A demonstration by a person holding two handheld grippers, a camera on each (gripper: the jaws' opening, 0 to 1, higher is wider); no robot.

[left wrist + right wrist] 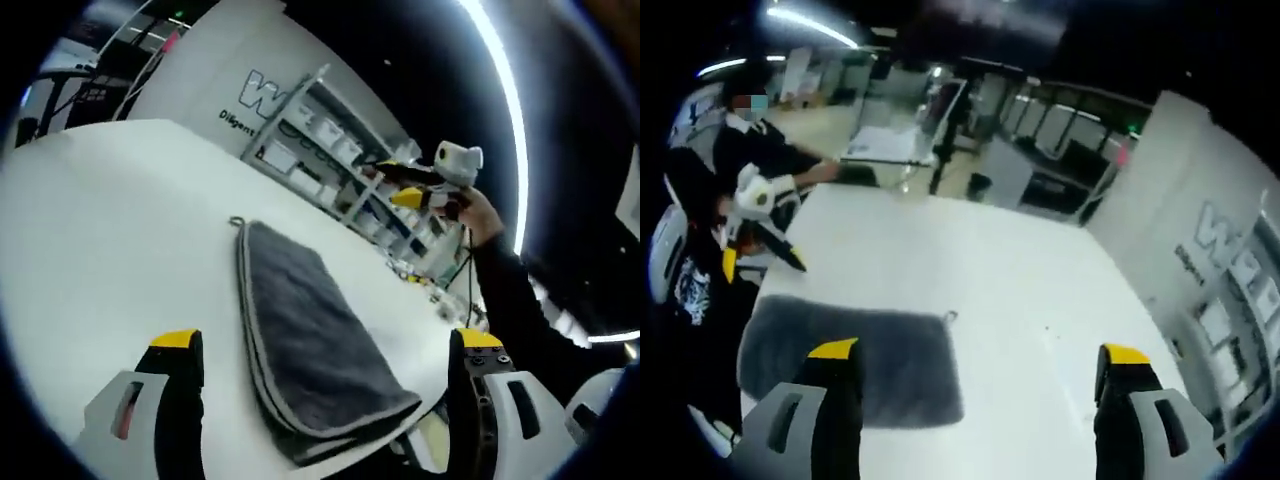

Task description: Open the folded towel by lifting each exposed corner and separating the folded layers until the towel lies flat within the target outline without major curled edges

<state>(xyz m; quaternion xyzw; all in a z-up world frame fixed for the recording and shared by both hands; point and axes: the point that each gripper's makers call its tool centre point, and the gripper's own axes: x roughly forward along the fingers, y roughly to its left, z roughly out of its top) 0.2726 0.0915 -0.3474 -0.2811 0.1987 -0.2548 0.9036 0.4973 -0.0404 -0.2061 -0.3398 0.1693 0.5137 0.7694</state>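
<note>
A dark grey towel point(305, 330) lies folded in a long strip on the white table point(110, 230), its small hanging loop at the far end. My left gripper point(328, 345) hovers open over the towel's near end, one jaw on each side of it and nothing held. In the right gripper view the same towel point(850, 360) lies low at the left, partly behind one jaw. My right gripper point(979, 350) is open above the bare table beside the loop end. Each gripper appears in the other's view, held in a hand: the right gripper point(430, 185) and the left gripper point(760, 235).
The person's dark sleeve point(520, 300) reaches along the table's right edge. Metal shelving point(320, 140) with bins stands behind the table, next to a white panel with lettering point(1210, 250). Desks and equipment point(940, 140) lie beyond the far edge. Bare tabletop point(970, 260) surrounds the towel.
</note>
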